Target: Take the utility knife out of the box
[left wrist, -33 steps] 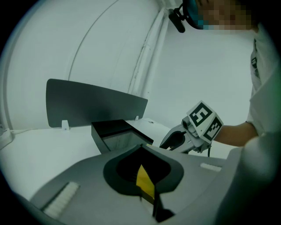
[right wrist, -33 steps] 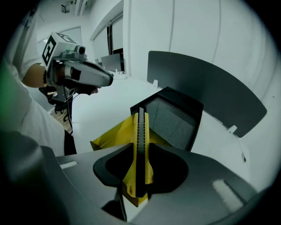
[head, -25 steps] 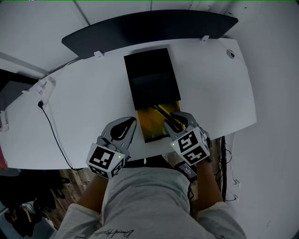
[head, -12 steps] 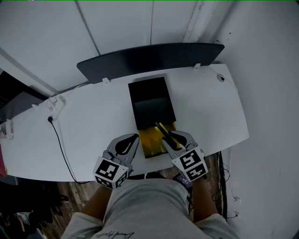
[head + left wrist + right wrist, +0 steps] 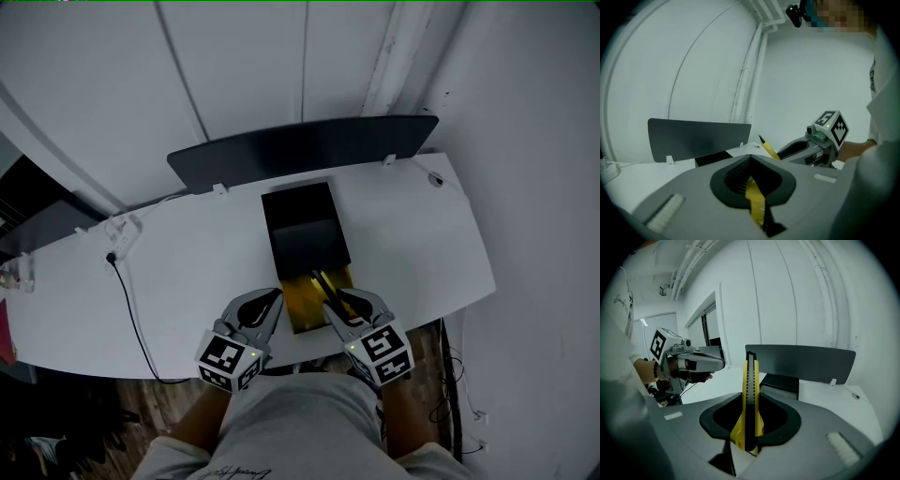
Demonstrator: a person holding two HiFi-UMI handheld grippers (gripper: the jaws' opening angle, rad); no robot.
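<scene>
A black box (image 5: 302,225) lies on the white desk (image 5: 169,272), with a yellow inner tray (image 5: 302,298) slid out toward me. My right gripper (image 5: 339,298) is shut on the yellow-and-black utility knife (image 5: 326,283), which stands upright between its jaws in the right gripper view (image 5: 750,390) and pokes out over the tray. My left gripper (image 5: 268,302) is at the tray's left edge. In the left gripper view a yellow strip (image 5: 754,201) of the tray is pinched between its shut jaws. From there the knife tip (image 5: 765,144) and the right gripper (image 5: 799,149) show to the right.
A dark panel (image 5: 305,150) stands along the desk's far edge against the white wall. A black cable (image 5: 131,300) runs over the left part of the desk. The desk's near edge is right under both grippers, with my lap below it.
The head view has pulled back, so the desk looks smaller. Both grippers have risen a little and kept their holds. The right one has tilted, with the knife still in its jaws.
</scene>
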